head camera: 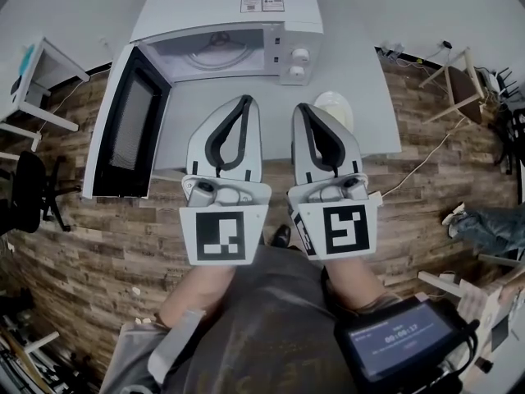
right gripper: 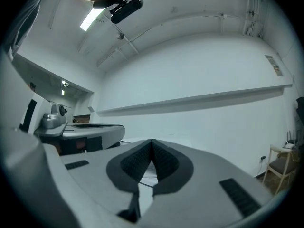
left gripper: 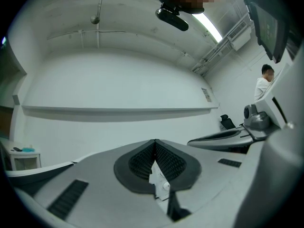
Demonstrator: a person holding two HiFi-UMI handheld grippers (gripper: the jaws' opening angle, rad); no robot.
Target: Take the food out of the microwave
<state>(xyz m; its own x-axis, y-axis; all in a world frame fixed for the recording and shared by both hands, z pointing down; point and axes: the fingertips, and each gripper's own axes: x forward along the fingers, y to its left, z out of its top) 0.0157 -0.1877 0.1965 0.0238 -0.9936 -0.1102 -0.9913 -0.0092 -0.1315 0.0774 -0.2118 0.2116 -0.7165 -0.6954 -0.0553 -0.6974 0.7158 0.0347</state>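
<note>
The left hand-held gripper (head camera: 244,98) has its jaws together, the ribbed black pads meeting at the tips with nothing between them; its own view (left gripper: 155,140) shows the same. The right hand-held gripper (head camera: 302,107) is likewise closed and empty, its pads touching at the tip (right gripper: 152,140). The two are held side by side, close but apart, pointing at the microwave (head camera: 221,6), each with its marker cube towards the person.

Both tips hang over the grey tabletop (head camera: 189,105), short of the oven's mouth. Just beyond the right one, partly hidden by its jaw, a white round dish (head camera: 336,105) lies on the tabletop, outside the oven and just in front of its control panel. What it carries cannot be made out.

The microwave door (head camera: 127,134) stands swung wide to the left, its dark window facing up. Inside the cavity, only the glass turntable (head camera: 217,52) shows. Two white knobs (head camera: 300,54) sit on the panel at the right.

Around the tabletop lies a wood-patterned floor (head camera: 123,236), with a black office chair (head camera: 25,191) at the left and a pale wooden chair (head camera: 459,80) at the right. A small device with a lit screen (head camera: 398,343) is at the person's right side.
</note>
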